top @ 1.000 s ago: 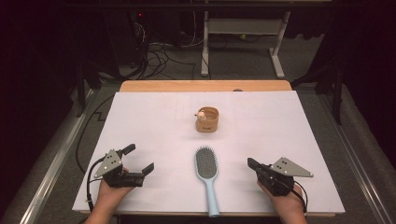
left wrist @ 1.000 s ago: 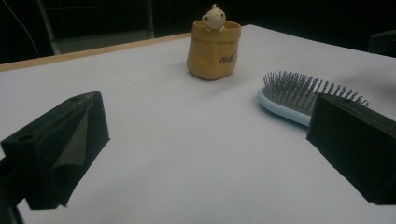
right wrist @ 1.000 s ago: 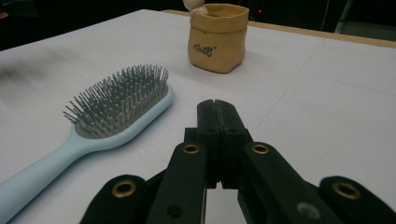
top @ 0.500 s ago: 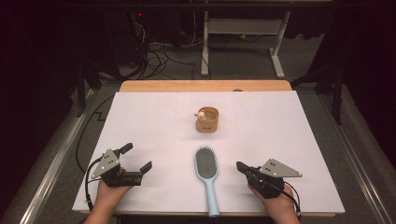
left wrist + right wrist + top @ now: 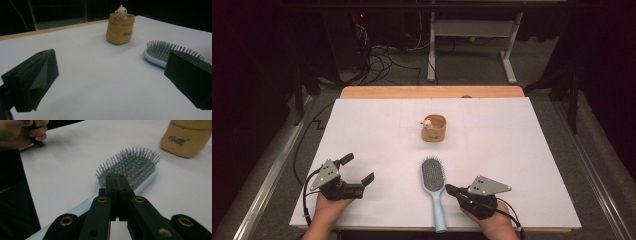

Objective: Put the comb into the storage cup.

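A light blue hairbrush (image 5: 433, 187) lies bristles up near the table's front edge, handle toward the person; its head shows in the left gripper view (image 5: 160, 53) and in the right gripper view (image 5: 130, 168). A small tan pouch (image 5: 434, 128) with a little figure peeking out stands behind it (image 5: 120, 28) (image 5: 186, 140). My right gripper (image 5: 450, 190) is shut, jaws pressed together with nothing between them, its tip (image 5: 117, 180) just above the brush's neck. My left gripper (image 5: 357, 170) rests open at the front left, apart from both objects.
A white sheet (image 5: 372, 135) covers the table, with a wooden edge (image 5: 432, 92) at the back. Cables (image 5: 382, 60) and a desk frame (image 5: 432, 45) sit on the dark floor beyond. Broad bare sheet lies on both sides of the pouch.
My right gripper has slid left across the table toward the hairbrush's handle, staying shut. The left gripper, brush and pouch have not moved.
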Demonstrator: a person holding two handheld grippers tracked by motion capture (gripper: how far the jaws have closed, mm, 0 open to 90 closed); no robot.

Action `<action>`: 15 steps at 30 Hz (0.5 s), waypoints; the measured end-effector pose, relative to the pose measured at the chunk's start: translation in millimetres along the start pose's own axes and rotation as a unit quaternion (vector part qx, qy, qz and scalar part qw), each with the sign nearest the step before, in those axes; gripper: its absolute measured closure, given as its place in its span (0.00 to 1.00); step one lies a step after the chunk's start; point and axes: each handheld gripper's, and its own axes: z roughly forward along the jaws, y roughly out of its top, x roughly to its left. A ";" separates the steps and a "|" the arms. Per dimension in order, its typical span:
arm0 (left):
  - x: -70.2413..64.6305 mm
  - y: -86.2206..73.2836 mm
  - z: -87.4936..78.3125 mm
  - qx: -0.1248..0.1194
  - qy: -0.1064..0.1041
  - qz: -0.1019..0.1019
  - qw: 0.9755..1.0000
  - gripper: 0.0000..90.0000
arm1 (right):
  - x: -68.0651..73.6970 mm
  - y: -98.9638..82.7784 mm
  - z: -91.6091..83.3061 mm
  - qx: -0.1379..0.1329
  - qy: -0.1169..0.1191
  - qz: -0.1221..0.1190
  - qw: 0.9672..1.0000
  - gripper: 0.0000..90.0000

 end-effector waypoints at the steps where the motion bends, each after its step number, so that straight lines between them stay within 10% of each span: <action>1: 0.2 0.0 -0.1 0.000 -0.001 0.000 1.000 0.01 | 2.2 0.1 2.0 0.003 0.004 -0.002 1.000 1.00; 15: 1.3 -0.3 -0.1 0.000 -0.002 -0.003 1.000 0.01 | 25.6 5.1 28.7 0.052 0.026 -0.037 0.998 1.00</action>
